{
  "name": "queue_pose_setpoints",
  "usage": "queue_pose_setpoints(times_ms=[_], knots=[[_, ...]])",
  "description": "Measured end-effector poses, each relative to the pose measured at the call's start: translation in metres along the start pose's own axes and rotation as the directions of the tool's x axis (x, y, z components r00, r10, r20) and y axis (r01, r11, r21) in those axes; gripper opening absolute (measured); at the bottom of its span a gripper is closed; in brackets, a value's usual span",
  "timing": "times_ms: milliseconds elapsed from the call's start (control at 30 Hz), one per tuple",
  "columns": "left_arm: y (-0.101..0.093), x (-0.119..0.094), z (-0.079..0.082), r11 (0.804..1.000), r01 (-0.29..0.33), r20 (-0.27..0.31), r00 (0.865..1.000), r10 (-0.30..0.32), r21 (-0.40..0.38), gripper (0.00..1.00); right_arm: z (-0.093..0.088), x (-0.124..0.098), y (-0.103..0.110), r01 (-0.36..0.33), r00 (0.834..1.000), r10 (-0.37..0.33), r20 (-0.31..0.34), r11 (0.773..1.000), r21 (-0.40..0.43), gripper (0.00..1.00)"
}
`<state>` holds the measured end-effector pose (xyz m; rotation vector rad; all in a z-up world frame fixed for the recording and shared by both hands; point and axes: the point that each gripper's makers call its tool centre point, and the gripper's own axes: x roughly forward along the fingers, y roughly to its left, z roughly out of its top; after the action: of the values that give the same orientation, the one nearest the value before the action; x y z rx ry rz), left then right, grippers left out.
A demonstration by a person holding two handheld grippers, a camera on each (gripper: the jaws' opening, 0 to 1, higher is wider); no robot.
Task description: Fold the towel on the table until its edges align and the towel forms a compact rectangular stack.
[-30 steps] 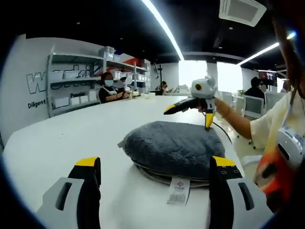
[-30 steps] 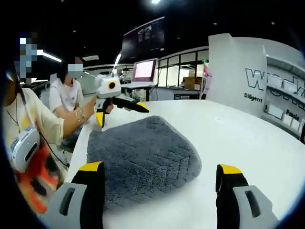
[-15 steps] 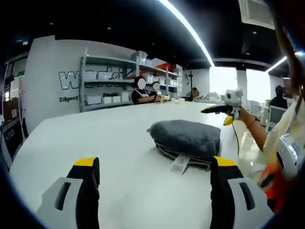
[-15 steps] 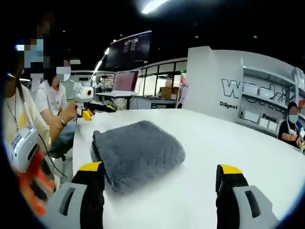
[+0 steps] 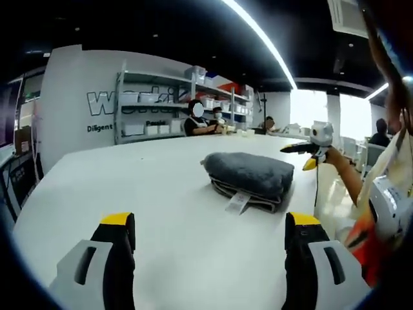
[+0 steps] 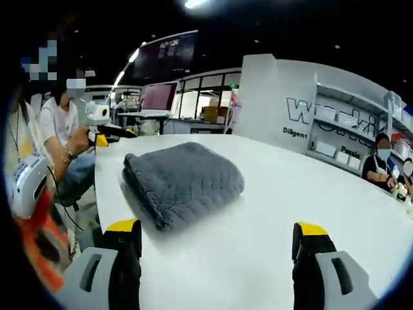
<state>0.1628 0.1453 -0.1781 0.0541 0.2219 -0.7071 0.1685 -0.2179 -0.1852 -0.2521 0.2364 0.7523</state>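
Bare table [image 5: 129,194] lay between my left hand-held gripper [image 5: 210,258] and the folded towel [image 5: 248,175], an open approach. From the right hand-held gripper [image 6: 216,261], only the towel [image 6: 184,181] stood on the table [image 6: 290,194]; a seated person [image 6: 61,129] crowded its far edge.

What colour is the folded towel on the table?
Dark grey, with a fluffy texture; the towel shows best in the right gripper view.

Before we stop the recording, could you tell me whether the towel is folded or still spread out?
Folded: the towel lies on the table as a compact grey stack, layered edges showing at its label side; both grippers are open and apart from it.
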Motion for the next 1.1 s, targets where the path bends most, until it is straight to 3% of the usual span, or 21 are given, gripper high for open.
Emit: queue_pose_setpoints(times_ms=[633,1100], knots=[[-0.004,-0.007,0.001,1.0,0.006,0.0,1.0,-0.005,-0.013,0.95,-0.002,-0.005,0.001,-0.004,1.0,0.003,-0.027,1.0,-0.031,0.99],[-0.006,-0.013,0.006,1.0,0.003,0.008,1.0,-0.003,-0.011,0.95,0.003,-0.012,0.008,-0.019,1.0,0.019,-0.003,1.0,-0.02,0.99]])
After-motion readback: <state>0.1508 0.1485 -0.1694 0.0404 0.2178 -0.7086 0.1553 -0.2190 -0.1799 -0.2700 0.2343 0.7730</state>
